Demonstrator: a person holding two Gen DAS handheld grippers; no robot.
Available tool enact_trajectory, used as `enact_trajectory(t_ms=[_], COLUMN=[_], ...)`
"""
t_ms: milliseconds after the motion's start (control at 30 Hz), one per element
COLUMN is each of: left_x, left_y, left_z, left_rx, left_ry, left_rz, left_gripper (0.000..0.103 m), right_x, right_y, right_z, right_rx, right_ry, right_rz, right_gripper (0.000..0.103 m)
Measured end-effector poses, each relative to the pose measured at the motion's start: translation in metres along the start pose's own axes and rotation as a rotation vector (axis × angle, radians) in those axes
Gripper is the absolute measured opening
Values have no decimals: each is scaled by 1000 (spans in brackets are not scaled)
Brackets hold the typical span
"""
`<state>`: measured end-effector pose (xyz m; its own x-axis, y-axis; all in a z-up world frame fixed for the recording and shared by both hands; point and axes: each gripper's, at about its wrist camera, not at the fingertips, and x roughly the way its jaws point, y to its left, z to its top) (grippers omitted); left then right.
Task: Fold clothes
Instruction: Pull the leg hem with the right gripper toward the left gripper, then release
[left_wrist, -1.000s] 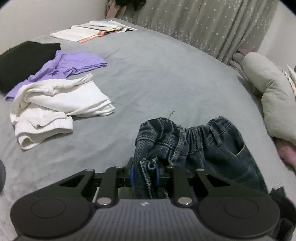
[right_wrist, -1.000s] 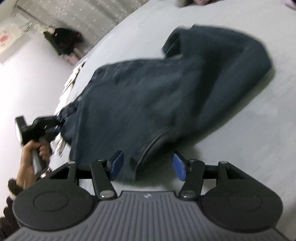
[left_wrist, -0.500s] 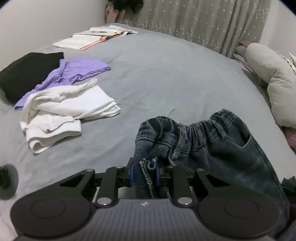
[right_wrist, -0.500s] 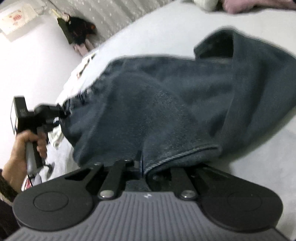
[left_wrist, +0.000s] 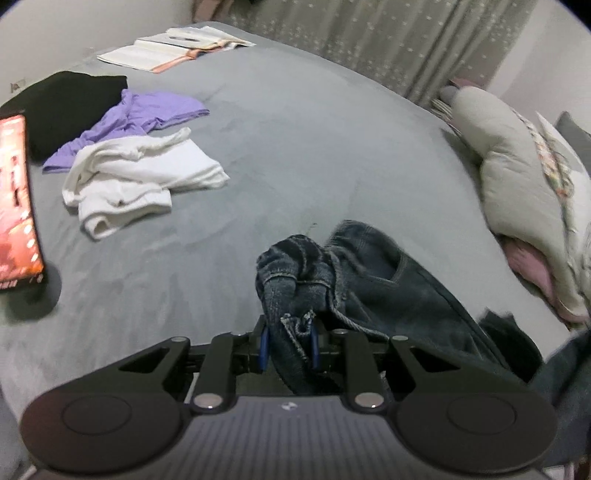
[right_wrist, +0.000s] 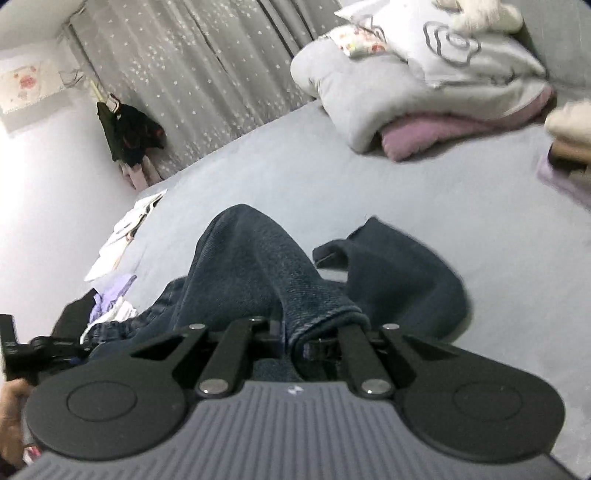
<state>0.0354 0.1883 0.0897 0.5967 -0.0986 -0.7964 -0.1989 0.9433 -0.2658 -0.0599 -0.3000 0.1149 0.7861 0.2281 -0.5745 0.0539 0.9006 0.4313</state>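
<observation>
Currently both grippers are holding the dark blue denim jeans with an elastic waistband (left_wrist: 373, 273) above the grey bed sheet (left_wrist: 295, 147). Left gripper (left_wrist: 287, 343) is sitting with its blue-padded fingers (left_wrist: 263, 345) nearly closed, pinching a bunched corner of the waistband, frayed drawstring end poking out between them. Right gripper (right_wrist: 295, 341) is clamping the hem end of one trouser leg, fingers drawn together on the fabric; the pads themselves are hidden under the cloth. Jeans are lying partly on the bed, partly lifted: in the right wrist view the held leg is arching up from the fingers and running away toward the waistband at lower left, where the left gripper is showing; the other leg is flopping folded on the sheet just right of it. So the long axis is running hem to waist between the two grippers, waist on the left side, hem on the right. Judging from this, the coming move is hinging on bringing hem toward waist, or tensioning the length to flatten it first. Off to the left, well apart from the jeans, a crumpled white garment (left_wrist: 140, 177), a purple top (left_wrist: 147, 114) and a black garment (left_wrist: 66, 99) are lying on the sheet.
</observation>
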Motion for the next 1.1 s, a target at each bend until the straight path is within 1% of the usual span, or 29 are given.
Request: enact_trajectory(t_ms=[100, 167, 267, 333, 433, 500, 567, 600, 633, 667, 733, 767, 800, 833, 900, 967, 1033, 1100], left_x=[-16, -19, -7, 4, 20, 28, 30, 28, 23, 16, 1, -4, -10, -16, -20, -18, -2, 15], left_y=[5, 8, 11, 14, 22, 24, 26, 27, 27, 25, 21, 19, 20, 20, 20, 17, 12, 7], left_z=[-27, -48, -77, -95, -114, -119, -118, -115, -108, -100, -90, -86, -80, -71, -61, -47, -32, -22], left_rx=[30, 49, 77, 91, 100, 121, 144, 152, 188, 232, 328, 357, 370, 381, 387, 418, 465, 487], left_ry=[31, 64, 130, 171, 211, 234, 252, 255, 267, 275, 237, 224, 218, 213, 201, 165, 125, 105], left_rz=[-18, -24, -11, 1, 25, 24, 10, -2, -23, -40, -54, -60, -82, -115, -150, -161, -158, -181], left_gripper=[20, 20, 21, 21, 22, 27, 37, 41, 56, 66, 74, 77, 77, 78, 79, 80, 80, 80], right_x=[-15, -19, -14, -4, 8, 20, 28, 27, 26, 24, 19, 18, 13, 8, -5, -15, -20, -16], right_y=[-4, -8, -24, -35, -44, -52, -56, -56, -55, -53, -51, -50, -48, -46, -45, -45, -44, -42], right_z=[-3, -7, -33, -53, -76, -93, -102, -102, -101, -99, -94, -92, -88, -84, -75, -64, -52, -40], right_rx=[-31, -40, -41, -26, -18, -25, -32, -36, -42, -47, -64, -69, -95, -125, -172, -189, -199, -207], right_ry=[40, 66, 157, 218, 284, 332, 367, 382, 396, 410, 436, 439, 439, 438, 418, 379, 344, 314], right_rz=[-3, -6, -31, -50, -81, -116, -134, -128, -120, -112, -95, -93, -112, -135, -170, -188, -201, -210], right_gripper=[8, 8, 9, 9, 9, 10, 11, 14, 17, 18, 30, 35, 46, 53, 53, 53, 54, 54])
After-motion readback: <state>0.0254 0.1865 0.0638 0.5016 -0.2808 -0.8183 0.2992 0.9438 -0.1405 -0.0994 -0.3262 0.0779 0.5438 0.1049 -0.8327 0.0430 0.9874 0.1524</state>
